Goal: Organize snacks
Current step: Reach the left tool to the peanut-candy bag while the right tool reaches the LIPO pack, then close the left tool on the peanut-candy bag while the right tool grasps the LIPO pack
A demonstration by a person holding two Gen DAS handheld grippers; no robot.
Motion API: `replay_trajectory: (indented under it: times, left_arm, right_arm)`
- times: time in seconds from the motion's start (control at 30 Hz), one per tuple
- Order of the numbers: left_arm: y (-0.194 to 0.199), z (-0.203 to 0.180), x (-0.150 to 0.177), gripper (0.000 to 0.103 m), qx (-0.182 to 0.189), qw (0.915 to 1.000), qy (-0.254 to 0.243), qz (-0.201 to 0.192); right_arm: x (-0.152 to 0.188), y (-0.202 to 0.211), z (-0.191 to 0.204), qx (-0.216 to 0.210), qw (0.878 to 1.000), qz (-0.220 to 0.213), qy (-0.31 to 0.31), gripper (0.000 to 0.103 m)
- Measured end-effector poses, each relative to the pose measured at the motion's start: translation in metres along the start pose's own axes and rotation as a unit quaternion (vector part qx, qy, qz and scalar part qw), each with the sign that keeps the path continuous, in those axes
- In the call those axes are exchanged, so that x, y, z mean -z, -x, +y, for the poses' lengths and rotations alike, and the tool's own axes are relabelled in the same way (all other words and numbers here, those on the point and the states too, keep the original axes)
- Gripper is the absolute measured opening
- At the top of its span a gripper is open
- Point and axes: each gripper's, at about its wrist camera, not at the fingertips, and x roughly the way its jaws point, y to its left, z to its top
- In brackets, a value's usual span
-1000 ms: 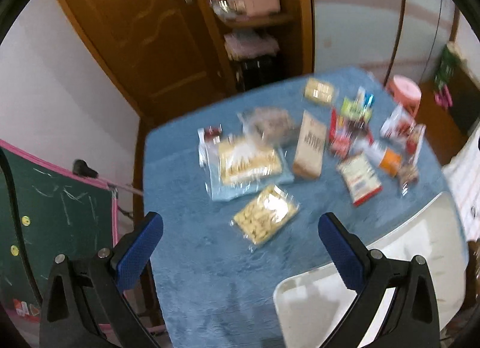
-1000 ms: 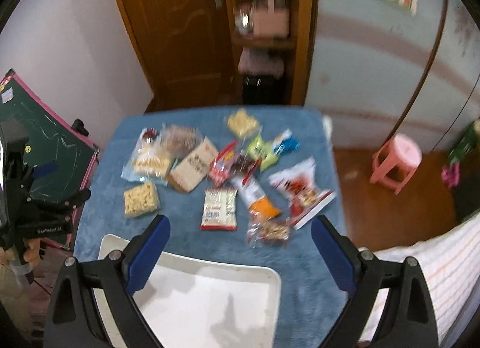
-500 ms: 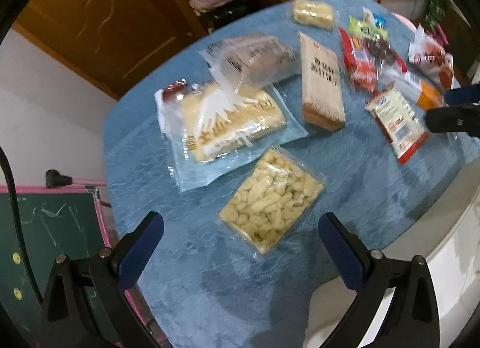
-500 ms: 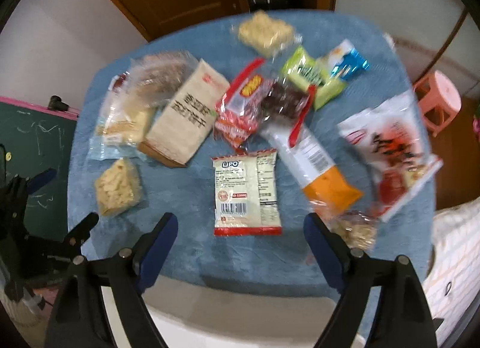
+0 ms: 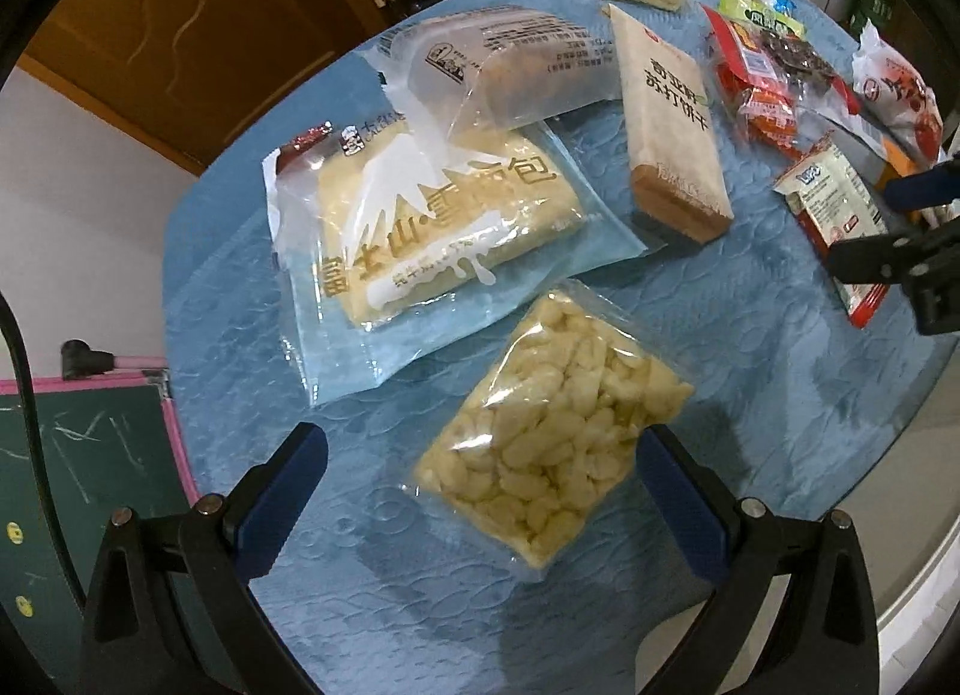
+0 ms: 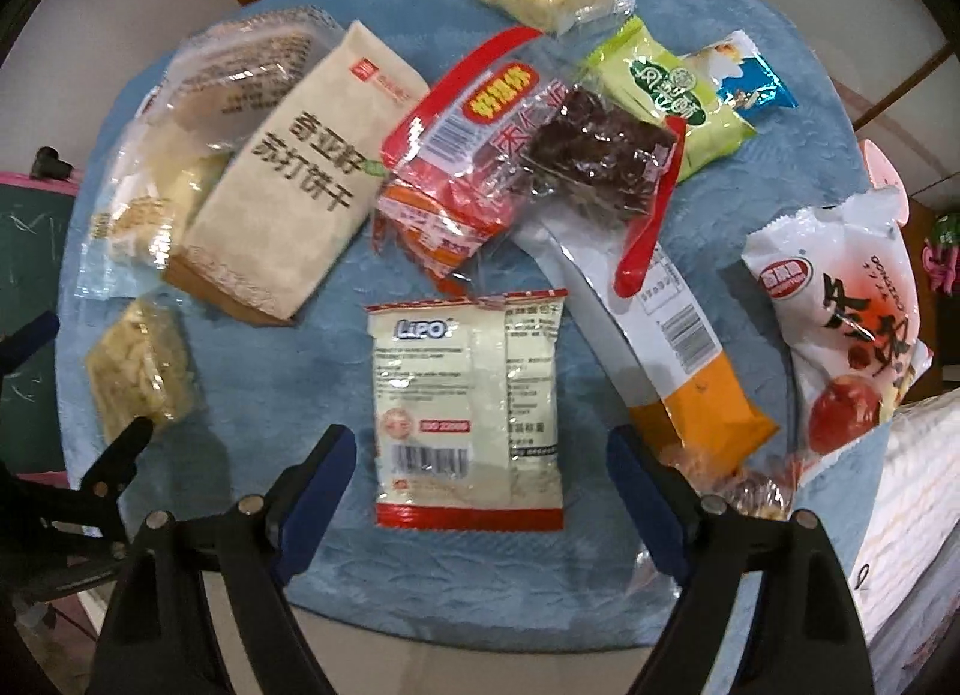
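Several snack packs lie on a blue tablecloth (image 5: 750,371). My left gripper (image 5: 480,503) is open, its blue fingers either side of a clear bag of pale puffed snacks (image 5: 552,431), low over it. My right gripper (image 6: 480,491) is open, straddling the near end of a white LIPO packet (image 6: 468,407). The puffed-snack bag also shows in the right wrist view (image 6: 141,371). The right gripper shows at the right edge of the left wrist view (image 5: 900,239).
A large bread bag (image 5: 432,215), a tan cracker pack (image 6: 288,179), red packs (image 6: 462,155), an orange-ended pack (image 6: 678,347), a white-red bag (image 6: 840,311) and green and blue packets (image 6: 666,89) crowd the far side. A white tray rim (image 6: 480,671) lies below. A chalkboard (image 5: 72,485) stands left.
Both grippers have dropped lower and closer to the table. The left now straddles the puffed-snack bag, the right the LIPO packet. Both stayed open.
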Motion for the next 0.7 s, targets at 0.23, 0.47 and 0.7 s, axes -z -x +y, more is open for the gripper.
replay_trajectory:
  times: [0.23, 0.47, 0.7]
  left_arm:
    - [-0.015, 0.02, 0.003, 0.103, 0.053, 0.9981, 0.028, 0.012]
    - [-0.022, 0.023, 0.011, 0.103, 0.064, 0.9974, 0.025, 0.022]
    - [-0.031, 0.02, 0.016, 0.103, 0.051, 0.9982, 0.019, 0.025]
  right_arm:
    - [-0.004, -0.013, -0.007, -0.002, 1.0, 0.025, -0.007, 0.087]
    - [-0.007, -0.023, 0.004, 0.018, 1.0, 0.025, 0.004, 0.078]
    - [-0.001, -0.006, -0.003, 0.019, 1.0, 0.023, 0.0, 0.055]
